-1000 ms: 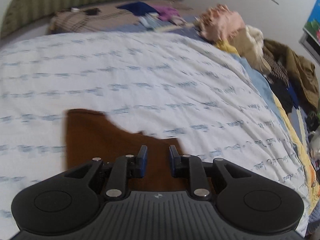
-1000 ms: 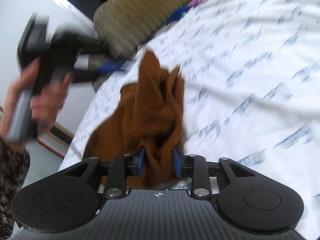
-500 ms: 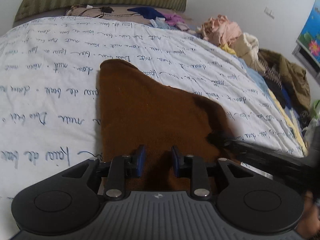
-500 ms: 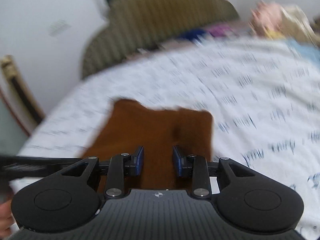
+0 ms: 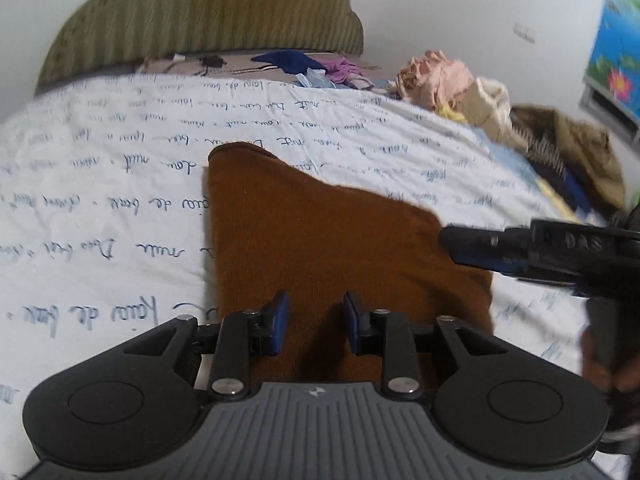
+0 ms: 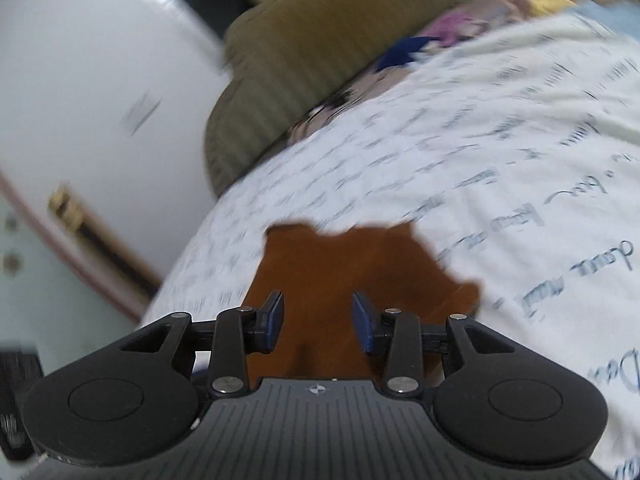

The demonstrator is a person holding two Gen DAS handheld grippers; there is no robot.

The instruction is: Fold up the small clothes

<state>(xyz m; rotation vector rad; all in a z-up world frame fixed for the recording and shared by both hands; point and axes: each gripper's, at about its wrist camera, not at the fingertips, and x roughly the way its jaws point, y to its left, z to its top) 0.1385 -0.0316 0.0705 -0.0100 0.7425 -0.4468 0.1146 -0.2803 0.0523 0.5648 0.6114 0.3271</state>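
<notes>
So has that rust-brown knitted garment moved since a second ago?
Yes. The brown garment, then bunched up in the right gripper, now lies spread flat on the white script-printed bedsheet.

1. We see the garment (image 5: 320,240) lying flat on the bed (image 5: 100,200).
2. The left gripper (image 5: 313,320) hovers over its near edge.
3. The right gripper (image 5: 456,240) reaches in at its right corner.
4. Behind the bed stands the headboard (image 5: 208,12); a pile of clothes (image 5: 460,88) lies at the far right.
</notes>
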